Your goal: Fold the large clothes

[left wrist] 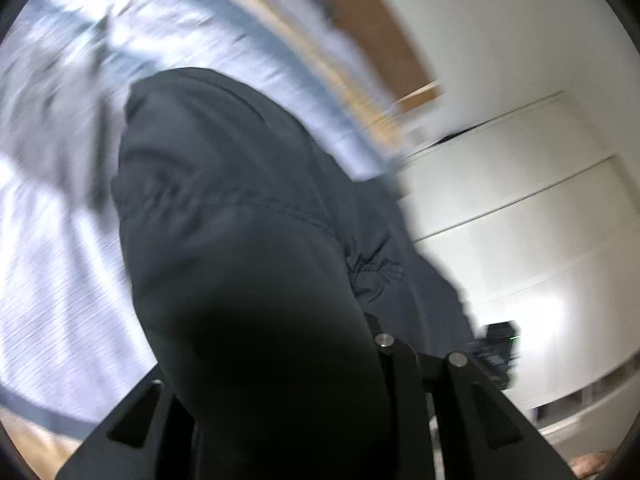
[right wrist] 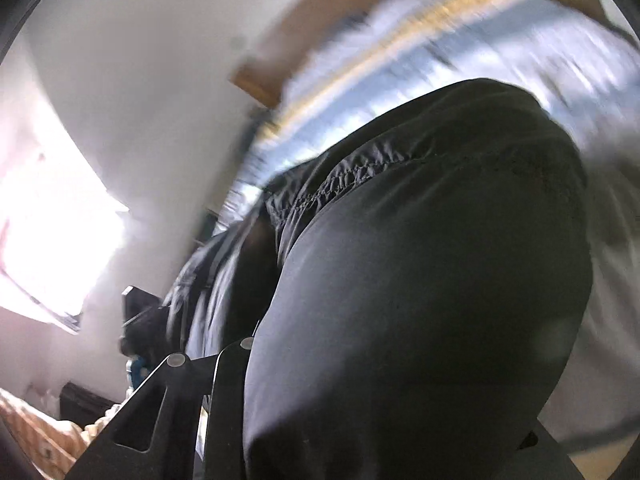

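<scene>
A large dark garment [left wrist: 240, 200] with a gathered, stitched seam fills the middle of the left wrist view. It bulges up from between the black fingers [left wrist: 136, 420] of my left gripper [left wrist: 272, 360], which is shut on it. In the right wrist view the same dark garment [right wrist: 440, 200] swells over my right gripper [right wrist: 384, 392], which is also shut on the cloth. Most of both grippers' pads are hidden under fabric. The cloth hangs lifted above a bed. A blurred black device [left wrist: 496, 344] shows past the cloth's edge.
Below lies a bed with a pale blue striped cover [left wrist: 60, 260] and a wooden frame [left wrist: 360, 40], heavily blurred. White wardrobe doors [left wrist: 520, 208] stand to the right. The right wrist view shows a bright window [right wrist: 52, 240] and patterned fabric [right wrist: 32, 432] low on the left.
</scene>
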